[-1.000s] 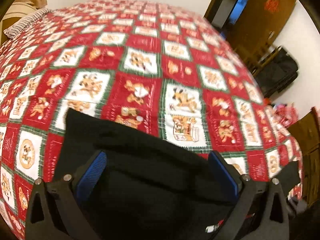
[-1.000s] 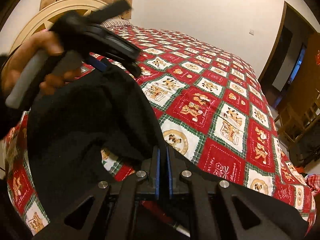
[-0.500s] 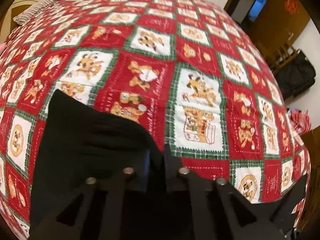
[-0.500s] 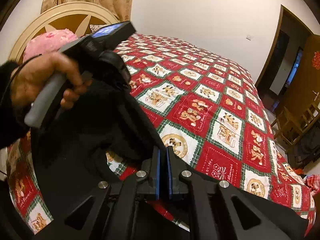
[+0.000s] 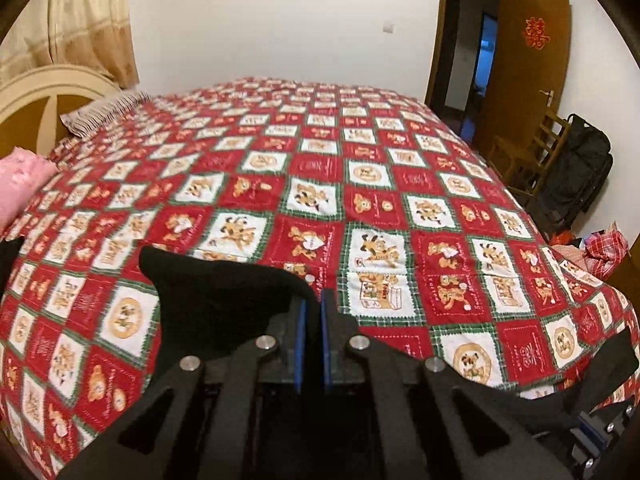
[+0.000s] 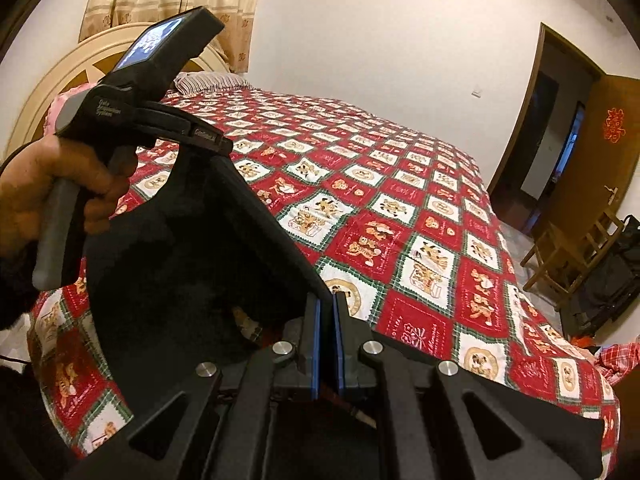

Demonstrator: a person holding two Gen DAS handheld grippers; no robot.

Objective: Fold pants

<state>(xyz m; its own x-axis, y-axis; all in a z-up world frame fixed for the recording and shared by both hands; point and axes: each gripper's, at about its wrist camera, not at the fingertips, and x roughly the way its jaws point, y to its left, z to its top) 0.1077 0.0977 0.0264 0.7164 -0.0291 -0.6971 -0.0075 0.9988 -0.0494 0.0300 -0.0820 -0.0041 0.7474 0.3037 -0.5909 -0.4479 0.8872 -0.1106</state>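
both grippers are pinched shut on the black pants (image 6: 192,264): your right gripper (image 6: 326,340) has its blue pads closed on one edge of the cloth, and your left gripper (image 5: 311,340) is clamped on another part, its jaws having just been closing onto the fabric. the pants hang lifted between the two, off the near edge of the bed, with your left hand (image 6: 52,192) holding its tool higher in the right wrist view. to do this lift well, i'd keep both grips firm and raise them evenly so the stretch of cloth between them stays taut and the legs fall straight; a slack middle would likely crease the fold. beyond lies the red checked bedspread (image 5: 360,184), a fair flat place to lay it, then the striped pillow (image 5: 104,112) at the far headboard
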